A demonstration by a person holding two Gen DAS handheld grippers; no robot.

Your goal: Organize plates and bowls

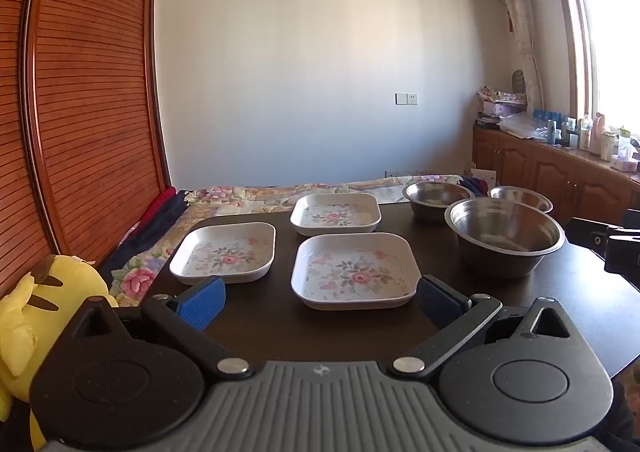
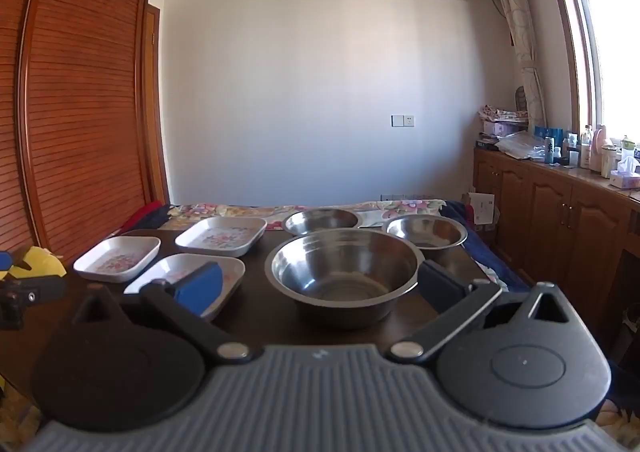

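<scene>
Starting: nothing stacked yet.
Left tool [image 1: 320, 298]: jaws apart, empty, facing near plate [image 1: 355, 270].
Right tool [image 2: 320, 284]: jaws apart, empty, facing big bowl [image 2: 344, 272].
Next: likely gripping a rim.

Three square plates are white with pink flowers and grey-green leaves printed inside: the nearest plate [image 1: 354, 272], the left plate [image 1: 225, 253] toward the table's left edge, and the far plate [image 1: 335, 214]. Three bowls are bare silvery steel: the big bowl [image 2: 346, 272], the far left bowl [image 2: 322, 221] and the far right bowl [image 2: 426, 232]. The table [image 1: 272, 316] is dark brown, almost black. The pads [image 1: 202, 302] are blue, the arms behind them black
</scene>
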